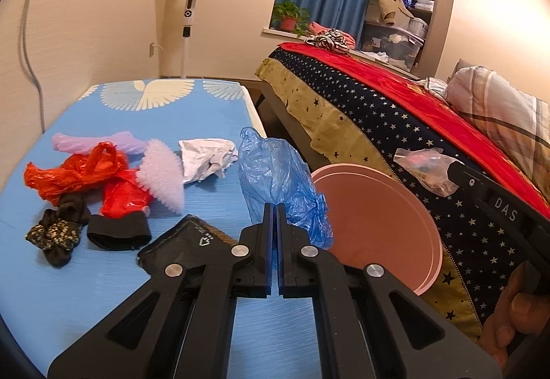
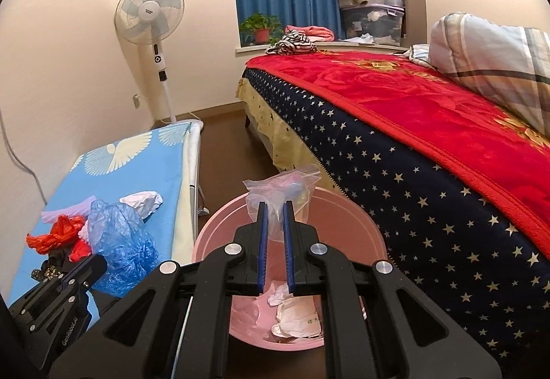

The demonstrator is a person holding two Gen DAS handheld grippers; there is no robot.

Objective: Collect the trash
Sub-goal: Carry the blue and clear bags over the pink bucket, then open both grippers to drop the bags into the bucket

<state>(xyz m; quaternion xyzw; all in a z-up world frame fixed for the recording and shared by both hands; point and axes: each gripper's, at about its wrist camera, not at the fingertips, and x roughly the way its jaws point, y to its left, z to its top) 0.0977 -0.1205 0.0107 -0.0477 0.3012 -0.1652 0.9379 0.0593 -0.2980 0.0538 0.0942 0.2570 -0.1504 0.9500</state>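
My left gripper [image 1: 274, 209] is shut on a crumpled blue plastic bag [image 1: 275, 176], held above the right edge of the blue-covered table [image 1: 206, 111]. The pink bin [image 1: 378, 227] stands on the floor just to its right. In the right wrist view my right gripper [image 2: 275, 207] is shut on a clear zip bag [image 2: 282, 188] with small coloured bits inside, over the bin's [image 2: 213, 241] opening. White wrappers [image 2: 295, 320] lie at the bin's bottom. On the table are a red plastic bag [image 1: 82, 173], white crumpled paper [image 1: 206, 157] and purple foam pieces [image 1: 161, 176].
A black cuff [image 1: 118, 233], a dark scrunchie [image 1: 55, 234] and a black packet [image 1: 185, 241] also lie on the table. A bed [image 2: 412, 173] with a star-print cover and red blanket runs along the right, close to the bin. A standing fan [image 2: 151, 14] is by the far wall.
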